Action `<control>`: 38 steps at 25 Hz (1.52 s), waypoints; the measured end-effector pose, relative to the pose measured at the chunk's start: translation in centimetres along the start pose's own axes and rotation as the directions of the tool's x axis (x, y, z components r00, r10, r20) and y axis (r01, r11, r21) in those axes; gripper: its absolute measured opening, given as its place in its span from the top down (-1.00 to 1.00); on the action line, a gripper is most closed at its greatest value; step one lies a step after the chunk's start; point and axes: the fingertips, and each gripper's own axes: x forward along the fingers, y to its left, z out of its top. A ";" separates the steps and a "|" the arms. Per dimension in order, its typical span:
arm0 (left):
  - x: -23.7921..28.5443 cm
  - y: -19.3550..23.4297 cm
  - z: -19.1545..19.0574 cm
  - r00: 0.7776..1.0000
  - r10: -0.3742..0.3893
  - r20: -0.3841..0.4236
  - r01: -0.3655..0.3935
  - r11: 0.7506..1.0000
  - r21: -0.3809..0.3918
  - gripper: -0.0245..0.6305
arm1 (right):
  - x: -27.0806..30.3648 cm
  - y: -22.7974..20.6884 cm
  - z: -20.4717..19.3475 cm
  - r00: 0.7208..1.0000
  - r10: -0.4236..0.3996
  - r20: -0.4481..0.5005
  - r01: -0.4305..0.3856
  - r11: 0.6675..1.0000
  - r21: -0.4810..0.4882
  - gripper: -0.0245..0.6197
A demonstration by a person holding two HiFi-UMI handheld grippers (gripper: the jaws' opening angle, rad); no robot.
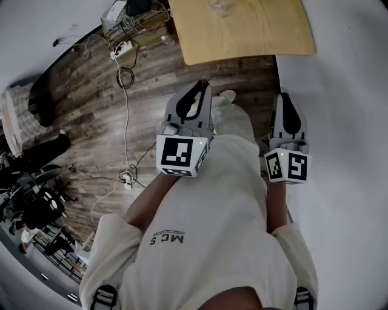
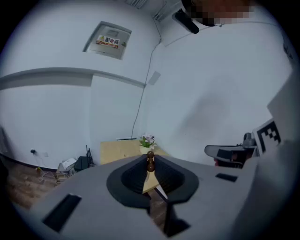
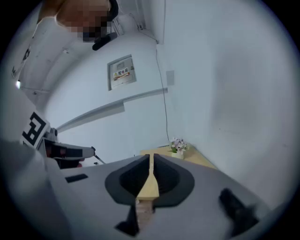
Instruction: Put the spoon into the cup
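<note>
I stand a little way back from a light wooden table (image 1: 242, 30). On its far edge a clear glass-like vessel (image 1: 219, 6) shows only in part; I cannot tell if it is the cup. My left gripper (image 1: 200, 88) is held in front of my body and points toward the table. In the left gripper view its jaws (image 2: 150, 164) are closed on a dark brown turned wooden piece (image 2: 150, 161), seemingly the end of the spoon. My right gripper (image 1: 285, 100) is beside it, jaws together (image 3: 151, 164) with nothing between them.
A small pot of flowers (image 2: 147, 141) stands on the table by the white wall (image 3: 225, 93). Cables, a power strip (image 1: 124, 48) and dark equipment (image 1: 36, 206) lie on the wooden floor to the left. White trousers and a shoe (image 1: 227, 95) are below the grippers.
</note>
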 end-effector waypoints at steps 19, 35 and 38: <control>-21.6 -8.5 -11.0 0.979 0.195 0.056 -0.189 0.977 -0.098 0.77 | -20.9 8.8 -8.1 0.964 0.252 -0.081 -0.261 0.958 -0.121 0.80; -13.9 -16.0 -7.4 0.978 0.195 0.078 -0.197 0.980 0.015 0.77 | -20.8 -1.3 -5.0 0.962 0.273 0.000 -0.270 0.952 -0.143 0.80; -11.6 -15.6 -5.3 0.977 0.196 0.082 -0.199 0.980 0.028 0.77 | -18.7 -2.5 -4.3 0.961 0.274 -0.017 -0.274 0.950 -0.152 0.80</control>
